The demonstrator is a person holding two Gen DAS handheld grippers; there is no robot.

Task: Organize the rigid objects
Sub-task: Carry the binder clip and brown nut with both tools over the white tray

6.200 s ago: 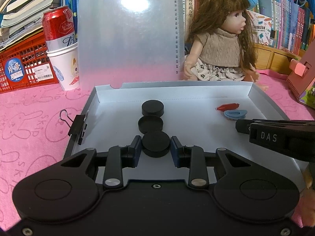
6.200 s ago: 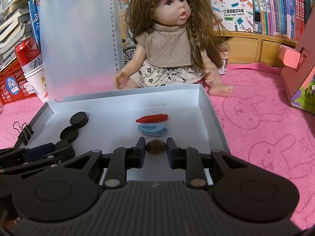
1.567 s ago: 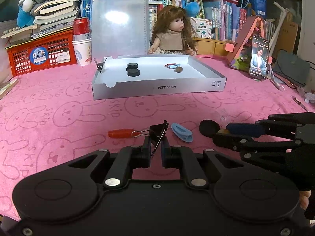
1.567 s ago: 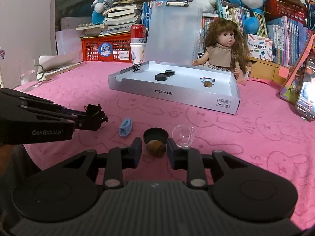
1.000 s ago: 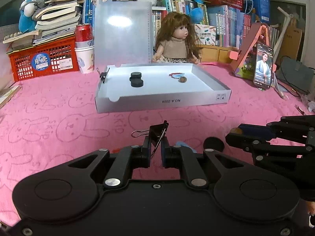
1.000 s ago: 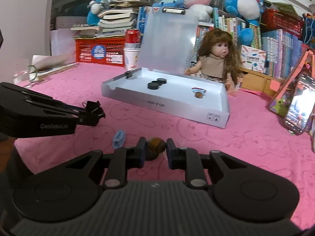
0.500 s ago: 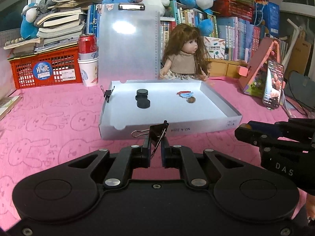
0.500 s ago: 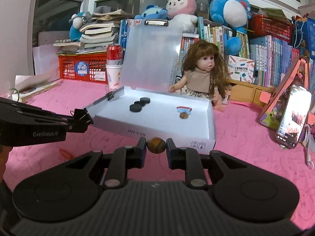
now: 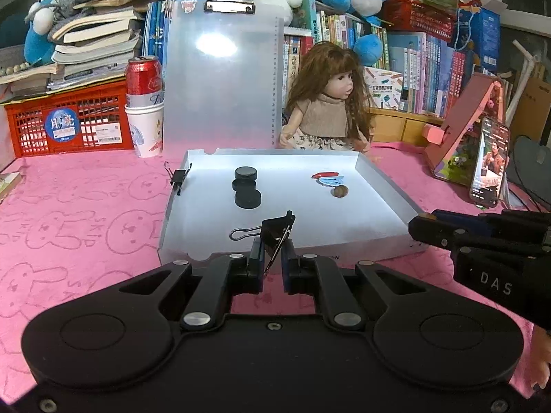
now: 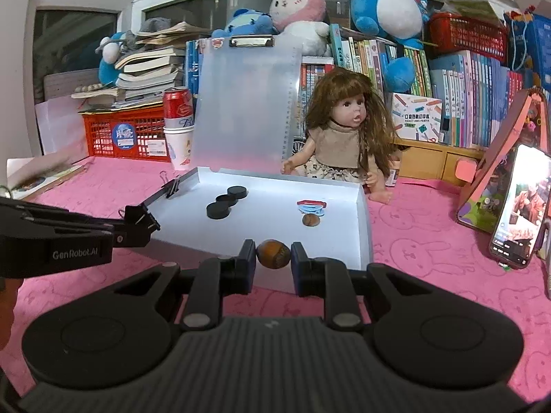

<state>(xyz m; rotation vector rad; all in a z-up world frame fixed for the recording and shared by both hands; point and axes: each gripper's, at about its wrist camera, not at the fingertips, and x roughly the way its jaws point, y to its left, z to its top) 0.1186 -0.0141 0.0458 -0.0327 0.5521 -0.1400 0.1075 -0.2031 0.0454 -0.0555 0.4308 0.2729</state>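
Just short of the white tray's (image 9: 378,247) near wall, above the pink cloth (image 9: 86,213), the left gripper (image 9: 272,261) pinches a black binder clip (image 9: 277,232), tilted slightly down. Beside it the right gripper (image 10: 273,256) squeezes a brown nut (image 10: 273,253), also angled down toward the tray. Inside lie three black discs (image 9: 247,197), another nut (image 9: 340,191), a blue clip (image 9: 330,180) and a red piece (image 9: 324,174). A doll (image 10: 347,137) sits behind.
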